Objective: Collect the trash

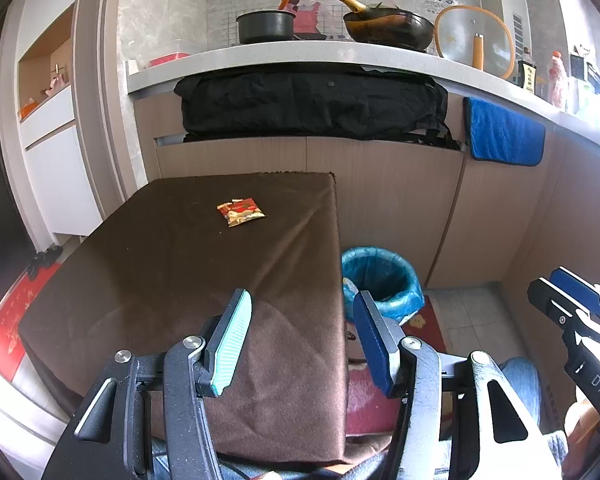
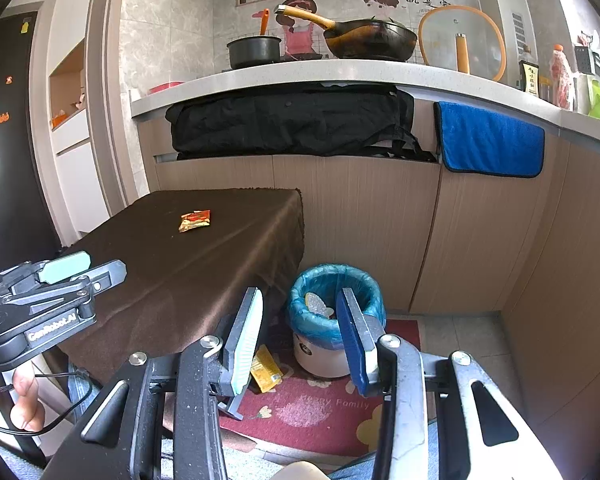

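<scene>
Both wrist views face the counter (image 1: pixel 300 60) – shared table (image 2: pixel 160 260), bin (image 1: pixel 380 276).

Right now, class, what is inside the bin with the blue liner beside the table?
In the bin, the right wrist view shows a pale, roundish piece of rubbish against the blue liner. The right gripper's blue finger covers part of the opening, so anything deeper stays hidden.

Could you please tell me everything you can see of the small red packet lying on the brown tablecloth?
The small red and gold foil-like packet is a flat, roughly rectangular sachet, slightly crumpled, with a printed picture whose detail is too small to read. It lies flat and a little askew on the far part of the brown cloth-covered table, touching only the cloth. Nothing else lies near it on the table. Both sets of tongs are well short of it, and the blue-lined round trash bin stands on the floor beside the table.
</scene>
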`<state>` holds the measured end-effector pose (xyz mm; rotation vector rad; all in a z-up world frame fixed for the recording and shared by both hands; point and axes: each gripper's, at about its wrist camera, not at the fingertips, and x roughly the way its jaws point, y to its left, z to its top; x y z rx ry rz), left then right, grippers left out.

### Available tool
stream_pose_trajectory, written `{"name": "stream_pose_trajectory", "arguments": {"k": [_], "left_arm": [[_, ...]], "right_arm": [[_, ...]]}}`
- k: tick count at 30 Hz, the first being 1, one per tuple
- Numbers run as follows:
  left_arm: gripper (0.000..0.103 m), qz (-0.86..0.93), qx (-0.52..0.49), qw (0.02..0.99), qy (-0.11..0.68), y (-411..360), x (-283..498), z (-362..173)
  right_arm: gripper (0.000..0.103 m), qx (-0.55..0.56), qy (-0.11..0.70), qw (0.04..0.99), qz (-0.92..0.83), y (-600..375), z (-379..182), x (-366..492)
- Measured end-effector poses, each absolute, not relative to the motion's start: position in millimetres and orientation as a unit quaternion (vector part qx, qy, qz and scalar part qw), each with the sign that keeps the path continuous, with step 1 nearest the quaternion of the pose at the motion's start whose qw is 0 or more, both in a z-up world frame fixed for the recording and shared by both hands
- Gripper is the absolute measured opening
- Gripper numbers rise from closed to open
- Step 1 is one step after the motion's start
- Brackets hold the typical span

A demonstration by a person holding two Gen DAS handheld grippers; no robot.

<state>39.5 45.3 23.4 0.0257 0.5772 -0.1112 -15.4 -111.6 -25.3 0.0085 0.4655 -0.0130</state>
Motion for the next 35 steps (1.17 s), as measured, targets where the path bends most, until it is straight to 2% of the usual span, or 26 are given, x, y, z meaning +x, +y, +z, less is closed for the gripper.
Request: {"name": "stream_pose_trajectory", "arguments": {"k": [35], "left_arm": [[0.054, -0.073, 0.016, 0.954, 0.291, 56, 40, 19]], "right_arm": [[0.037, 0.009, 0.231, 0.973, -0.018, -107, -28, -19]]}}
